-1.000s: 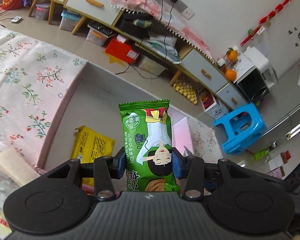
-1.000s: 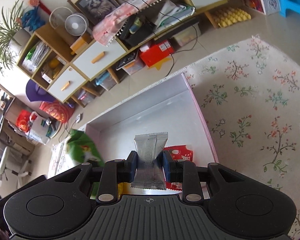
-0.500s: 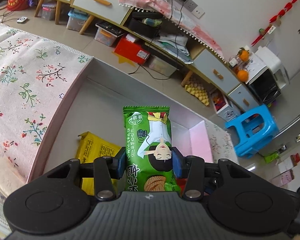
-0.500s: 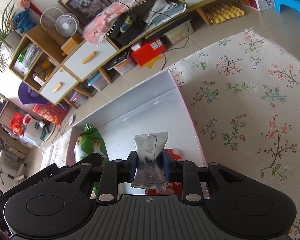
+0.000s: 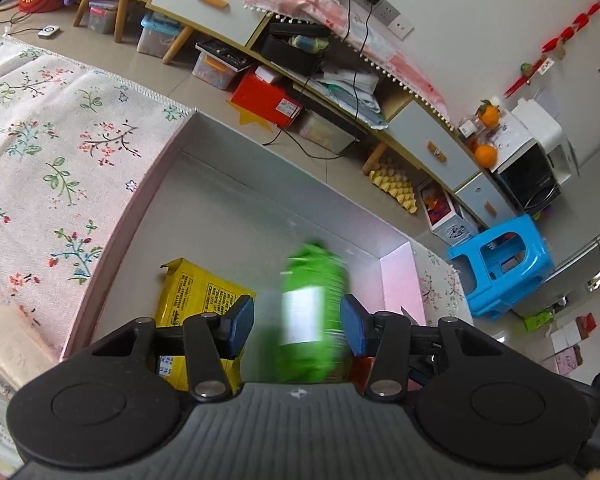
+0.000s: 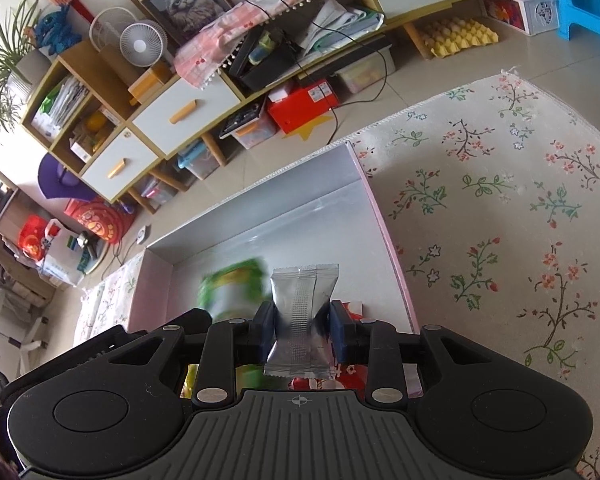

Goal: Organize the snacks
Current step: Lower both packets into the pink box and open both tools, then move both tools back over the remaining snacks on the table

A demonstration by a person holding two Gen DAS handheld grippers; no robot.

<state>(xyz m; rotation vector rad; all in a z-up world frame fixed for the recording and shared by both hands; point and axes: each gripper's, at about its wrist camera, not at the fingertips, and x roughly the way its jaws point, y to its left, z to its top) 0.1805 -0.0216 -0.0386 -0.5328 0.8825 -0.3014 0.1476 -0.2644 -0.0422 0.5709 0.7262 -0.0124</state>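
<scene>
Snacks sit over the grey box (image 5: 236, 216) at frame centre. My left gripper (image 5: 298, 322) is opening; the blurred green packet (image 5: 312, 312) sits loose between its pads. My right gripper (image 6: 302, 326) is opening too, its pads touching the pinched silver packet (image 6: 302, 312).

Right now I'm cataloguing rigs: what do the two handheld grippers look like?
Both look alike. The left gripper and right gripper have matte black bodies with a ribbed centre panel bearing a small crosshair mark, round discs either side, silver rivets on black linkage arms, and blue pads. No cables visible.
</scene>
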